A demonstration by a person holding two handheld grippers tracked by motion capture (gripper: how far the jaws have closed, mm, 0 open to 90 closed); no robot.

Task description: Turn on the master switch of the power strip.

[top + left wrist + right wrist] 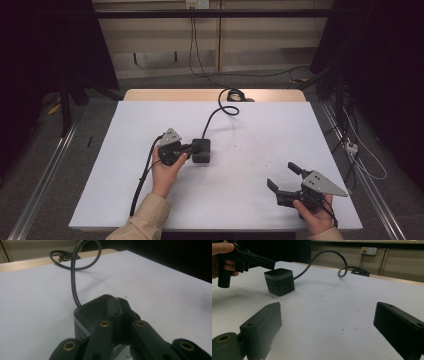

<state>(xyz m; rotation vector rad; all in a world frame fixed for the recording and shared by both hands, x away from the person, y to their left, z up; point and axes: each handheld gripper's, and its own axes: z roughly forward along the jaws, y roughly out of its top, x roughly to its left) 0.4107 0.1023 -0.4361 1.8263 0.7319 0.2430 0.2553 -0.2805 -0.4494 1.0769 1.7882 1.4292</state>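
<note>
My left gripper [192, 148] sits a little left of centre in the high view, its jaws pressed flat together with nothing between them — in the left gripper view the two pads meet in a thin seam at the lower middle of the frame. Their closed tips rest on or just above the top of the black socket cube [201, 150]; I cannot tell whether they actually touch it. The cube stands upright on the white tabletop [250, 150], near the middle of the high view. In the right gripper view it shows at upper left, a pale band around its top and plug holes on its side faces, with my left gripper reaching in over it from the upper left corner.

The cube's black cord [212, 117] leaves its far side, arches up off the tabletop and runs toward the top centre of the high view, ending in a loose coil at the far wooden edge.

My right gripper [284, 178] lies at the lower right of the high view, well apart from the cube. Its jaws stand wide open and hold nothing — in the right gripper view one rises at lower left, the other at lower right, with bare tabletop between them.
</note>
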